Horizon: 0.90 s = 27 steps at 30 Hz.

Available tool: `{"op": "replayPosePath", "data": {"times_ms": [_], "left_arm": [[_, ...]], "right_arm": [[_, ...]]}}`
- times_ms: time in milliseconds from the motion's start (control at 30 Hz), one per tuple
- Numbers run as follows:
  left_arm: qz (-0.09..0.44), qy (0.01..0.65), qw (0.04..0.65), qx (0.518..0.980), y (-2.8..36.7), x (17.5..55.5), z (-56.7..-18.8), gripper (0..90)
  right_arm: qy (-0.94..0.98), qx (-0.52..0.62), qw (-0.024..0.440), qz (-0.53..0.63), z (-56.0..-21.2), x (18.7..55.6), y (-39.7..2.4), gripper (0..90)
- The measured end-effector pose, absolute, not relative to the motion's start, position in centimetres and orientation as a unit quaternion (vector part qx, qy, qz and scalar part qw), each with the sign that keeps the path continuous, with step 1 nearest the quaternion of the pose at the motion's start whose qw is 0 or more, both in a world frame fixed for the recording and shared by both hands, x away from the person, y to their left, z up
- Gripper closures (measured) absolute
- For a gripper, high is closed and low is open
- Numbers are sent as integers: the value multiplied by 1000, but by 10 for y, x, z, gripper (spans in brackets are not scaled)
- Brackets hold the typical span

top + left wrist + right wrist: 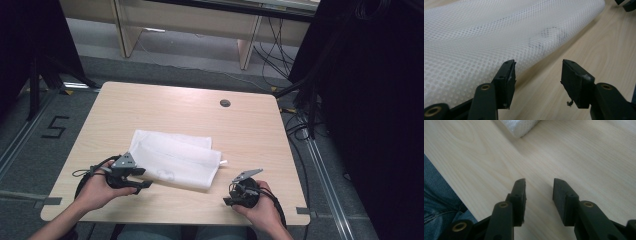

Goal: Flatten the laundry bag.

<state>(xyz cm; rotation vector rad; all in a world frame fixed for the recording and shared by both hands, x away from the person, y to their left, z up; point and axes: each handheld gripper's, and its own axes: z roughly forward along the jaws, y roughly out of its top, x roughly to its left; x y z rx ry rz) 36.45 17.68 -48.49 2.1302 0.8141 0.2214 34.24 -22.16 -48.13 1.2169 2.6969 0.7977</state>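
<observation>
- I am looking at one white mesh bag (172, 159), lying folded flat in the middle of the table (250, 130), nearer my edge.
- I am holding my left gripper (141, 178) just at its near-left edge, jaws apart, nothing between them; in the left gripper view the mesh (486, 37) is just beyond the left jaw.
- I am keeping my right gripper (231, 199) off the bag's near-right corner, over bare wood, jaws apart and empty.
- I am judging the bag light, soft and floppy; pinching a hem or corner should hold best.
- Counting: one bag, two grippers.
</observation>
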Motion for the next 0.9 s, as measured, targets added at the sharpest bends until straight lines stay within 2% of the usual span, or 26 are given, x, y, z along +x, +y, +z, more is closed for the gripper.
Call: {"op": "replayPosePath", "data": {"times_ms": [67, 200, 333, 467, 500, 533, 600, 633, 900], "left_arm": [[85, 328, 414, 845, 176, 365, -485, 468], [93, 332, 415, 842, 180, 368, -483, 565], [96, 362, 432, 820, 182, 369, -482, 581], [102, 364, 428, 821, 189, 370, -480, 605], [107, 365, 427, 820, 191, 369, -478, 635], [110, 372, 420, 820, 196, 369, -475, 703], [111, 375, 416, 821, 197, 369, -474, 735], [115, 378, 412, 821, 199, 369, -473, 786], [113, 396, 389, 824, 195, 390, -475, 812]], "right_arm": [[877, 403, 34, 258, -481, 342, -221, 648], [877, 396, 38, 269, -478, 343, -221, 711], [880, 392, 38, 267, -475, 346, -216, 813], [879, 393, 37, 267, -470, 346, -210, 845], [880, 388, 43, 270, -469, 346, -208, 859], [881, 385, 45, 270, -465, 346, -203, 896], [883, 381, 44, 270, -464, 347, -201, 900], [884, 383, 36, 266, -462, 348, -195, 900], [895, 363, 16, 257, -464, 358, -166, 900]]}}
